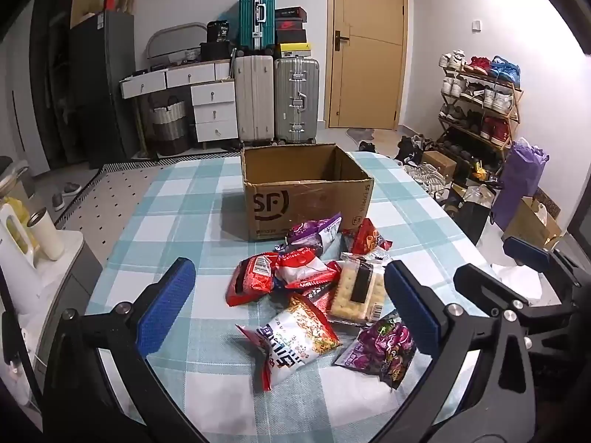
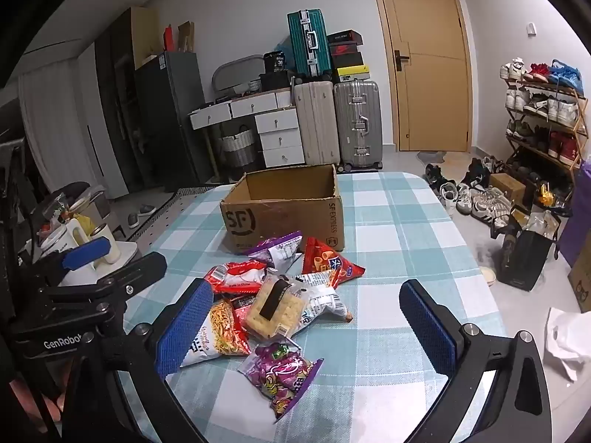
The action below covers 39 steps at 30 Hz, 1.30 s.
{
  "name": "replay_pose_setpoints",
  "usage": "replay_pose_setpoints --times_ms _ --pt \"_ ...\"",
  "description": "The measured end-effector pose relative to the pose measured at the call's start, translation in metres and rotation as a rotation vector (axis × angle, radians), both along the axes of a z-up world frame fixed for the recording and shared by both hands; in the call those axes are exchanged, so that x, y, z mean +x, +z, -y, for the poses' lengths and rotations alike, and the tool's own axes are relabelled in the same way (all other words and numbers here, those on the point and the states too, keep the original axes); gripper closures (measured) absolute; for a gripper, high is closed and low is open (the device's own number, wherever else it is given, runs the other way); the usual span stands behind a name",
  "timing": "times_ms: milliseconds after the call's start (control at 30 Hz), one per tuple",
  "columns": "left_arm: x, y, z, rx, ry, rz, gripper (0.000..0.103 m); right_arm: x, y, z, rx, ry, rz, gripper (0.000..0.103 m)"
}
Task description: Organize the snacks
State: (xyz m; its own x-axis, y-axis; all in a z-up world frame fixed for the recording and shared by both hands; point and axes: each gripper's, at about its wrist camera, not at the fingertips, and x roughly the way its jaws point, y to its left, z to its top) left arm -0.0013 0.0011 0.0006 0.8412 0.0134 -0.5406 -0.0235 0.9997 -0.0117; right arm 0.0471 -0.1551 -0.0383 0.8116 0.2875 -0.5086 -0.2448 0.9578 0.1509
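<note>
An open, empty-looking cardboard SF box (image 1: 306, 195) (image 2: 284, 210) stands on the checked tablecloth (image 1: 184, 221). In front of it lies a pile of snack packets: a cracker pack (image 1: 358, 291) (image 2: 275, 308), red packets (image 1: 255, 277) (image 2: 234, 275), a noodle-snack bag (image 1: 291, 343) (image 2: 221, 332), purple bags (image 1: 380, 349) (image 2: 284, 376) and an orange-red bag (image 2: 328, 262). My left gripper (image 1: 288, 306) is open and empty above the pile. My right gripper (image 2: 304, 328) is open and empty over the pile's near side; it also shows at the right of the left wrist view (image 1: 517, 258).
Suitcases (image 1: 277, 92), a white drawer unit (image 1: 210, 107) and a door (image 1: 369, 44) stand behind the table. A shoe rack (image 2: 543, 118) and bags (image 2: 524, 254) are on the right. A side counter with cups (image 1: 44, 236) is on the left.
</note>
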Motion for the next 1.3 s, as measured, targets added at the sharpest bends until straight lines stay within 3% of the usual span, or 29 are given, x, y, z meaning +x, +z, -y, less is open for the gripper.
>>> replay_pose_setpoints --times_ms 67,233,1300 --pt "-0.0072 0.0009 -0.0003 -0.010 -0.004 0.035 0.001 0.0004 0.0002 0.0014 0.022 0.009 -0.012 0.000" --pt "0.0005 -0.0006 0.0033 -0.004 -0.014 -0.012 0.001 -0.0017 0.0004 0.0012 0.013 0.004 -0.001 0.000" --pt "-0.0064 0.0005 -0.0018 -0.007 -0.008 -0.007 0.001 -0.0042 0.0027 0.0006 0.010 0.007 0.013 0.000"
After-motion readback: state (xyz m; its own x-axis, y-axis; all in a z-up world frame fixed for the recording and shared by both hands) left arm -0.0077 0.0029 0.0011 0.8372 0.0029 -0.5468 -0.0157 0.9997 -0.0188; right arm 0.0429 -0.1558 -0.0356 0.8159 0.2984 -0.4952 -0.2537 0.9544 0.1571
